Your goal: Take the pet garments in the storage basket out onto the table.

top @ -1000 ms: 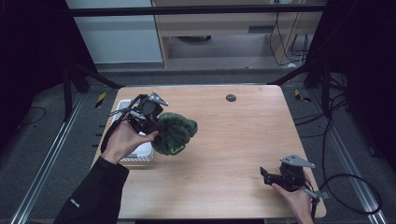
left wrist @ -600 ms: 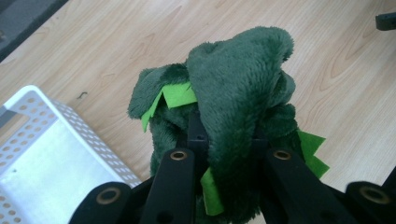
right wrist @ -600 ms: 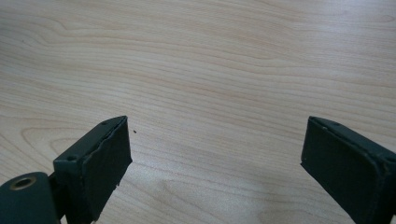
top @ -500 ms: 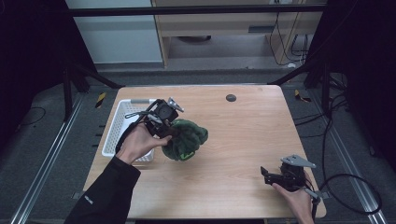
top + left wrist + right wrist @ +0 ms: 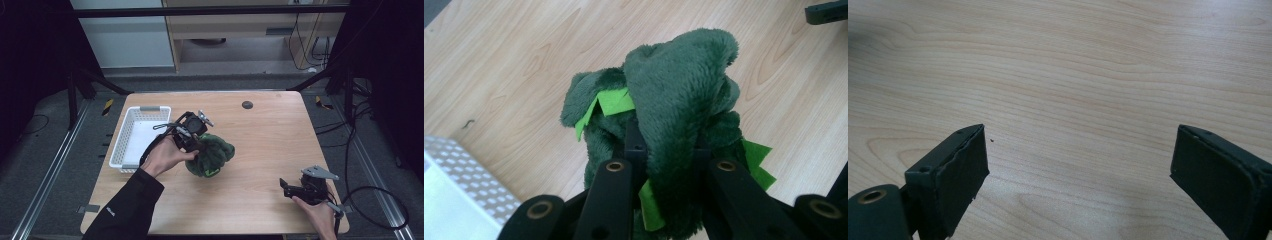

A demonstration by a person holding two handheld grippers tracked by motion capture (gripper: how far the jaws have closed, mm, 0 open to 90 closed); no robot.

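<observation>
A wooden table point(image 5: 260, 150) with a white basket point(image 5: 137, 135) at its left edge. The left gripper point(image 5: 196, 141) pinches a dark green plush toy point(image 5: 212, 156) near the middle of the table, just right of the basket. In the left gripper view the jaws press on a fold of the toy point(image 5: 674, 130) from both sides; the pads themselves are buried in the pile and hidden. Bright green felt pieces point(image 5: 611, 105) stick out of the toy at several spots. What the toy depicts cannot be made out, since it is bunched up. Whether its underside touches the table or hangs just above cannot be told from the high view. The left hand point(image 5: 165, 156) and a dark sleeve point(image 5: 127, 207) cover the gripper's rear part.

A corner of the basket point(image 5: 459, 190) shows at the lower left of the left gripper view, its mesh wall cut off by the frame.

The right gripper point(image 5: 285, 186) lies low near the table's front right corner, well apart from the toy. Its jaws stand wide apart over bare wood point(image 5: 1088, 90), nothing between them. The right hand point(image 5: 317, 215) is partly cut off by the bottom edge. A small dark disc point(image 5: 247, 105) sits near the far edge; what it is cannot be made out.
</observation>
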